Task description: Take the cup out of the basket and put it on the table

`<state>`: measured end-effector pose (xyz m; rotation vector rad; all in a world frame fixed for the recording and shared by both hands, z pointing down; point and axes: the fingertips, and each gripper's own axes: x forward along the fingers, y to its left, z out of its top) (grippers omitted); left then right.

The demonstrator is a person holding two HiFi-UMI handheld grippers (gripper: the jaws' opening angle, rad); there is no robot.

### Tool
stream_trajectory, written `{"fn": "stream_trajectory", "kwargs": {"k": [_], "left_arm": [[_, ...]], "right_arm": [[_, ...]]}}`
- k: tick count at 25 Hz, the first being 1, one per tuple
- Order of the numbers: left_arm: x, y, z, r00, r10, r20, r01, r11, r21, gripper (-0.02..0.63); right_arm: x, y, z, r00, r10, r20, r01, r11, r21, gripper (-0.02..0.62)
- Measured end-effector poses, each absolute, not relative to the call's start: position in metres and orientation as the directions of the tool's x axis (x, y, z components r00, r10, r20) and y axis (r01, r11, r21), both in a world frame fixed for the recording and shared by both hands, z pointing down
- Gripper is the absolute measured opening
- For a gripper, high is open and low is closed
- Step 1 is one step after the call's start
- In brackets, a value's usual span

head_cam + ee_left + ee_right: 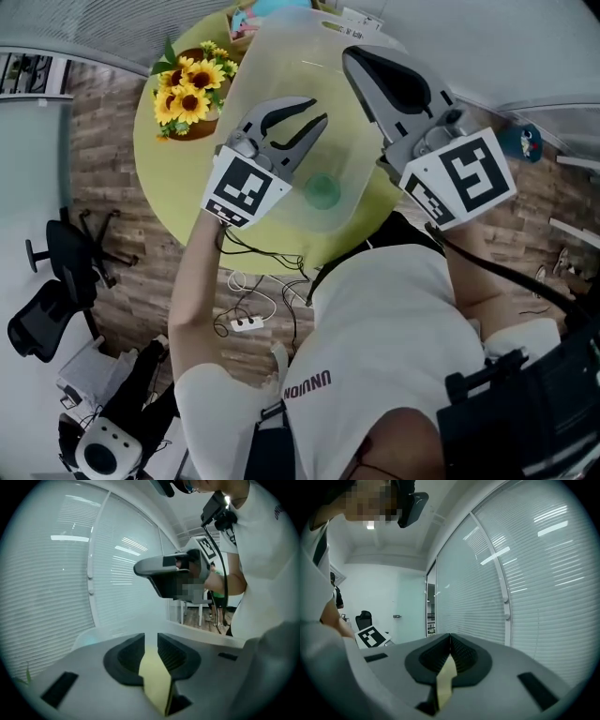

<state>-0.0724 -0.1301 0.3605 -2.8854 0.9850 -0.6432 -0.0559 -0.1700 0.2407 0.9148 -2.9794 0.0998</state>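
Inside translucent plastic basket [281, 52] on round yellow tabletop [187, 178]: small green cup [323, 190], not yet lifted. Left gripper [321, 110] above it, jaws apart, empty. Right gripper [354, 58] jaws together, empty. Grasp, lift-out, placing all remain.

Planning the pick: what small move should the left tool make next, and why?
Probably draw the left tool back and down toward the cup: its jaws stand apart and empty over the basket, while the cup lies on the basket's bottom, nearer the person than the tips. The right tool is shut, off to the side.
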Motion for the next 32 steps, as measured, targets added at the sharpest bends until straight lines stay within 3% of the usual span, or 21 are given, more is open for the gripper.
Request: {"fn": "stream_trajectory", "kwargs": {"k": [13,32], "left_arm": [[-0.047,-0.105,0.41,0.802,-0.297,0.517,-0.328,-0.944,-0.034,0.095],[-0.035,-0.062,0.462,0.772,0.018,0.635,-0.064,-0.992,0.106,0.109]], "right_arm": [[-0.045,-0.181,0.246,-0.798,-0.599,0.069,-0.603,0.796,-0.052,0.02],[-0.048,-0.193,0.254,-0.778,-0.62,0.104,-0.626,0.778,-0.043,0.02]]}}
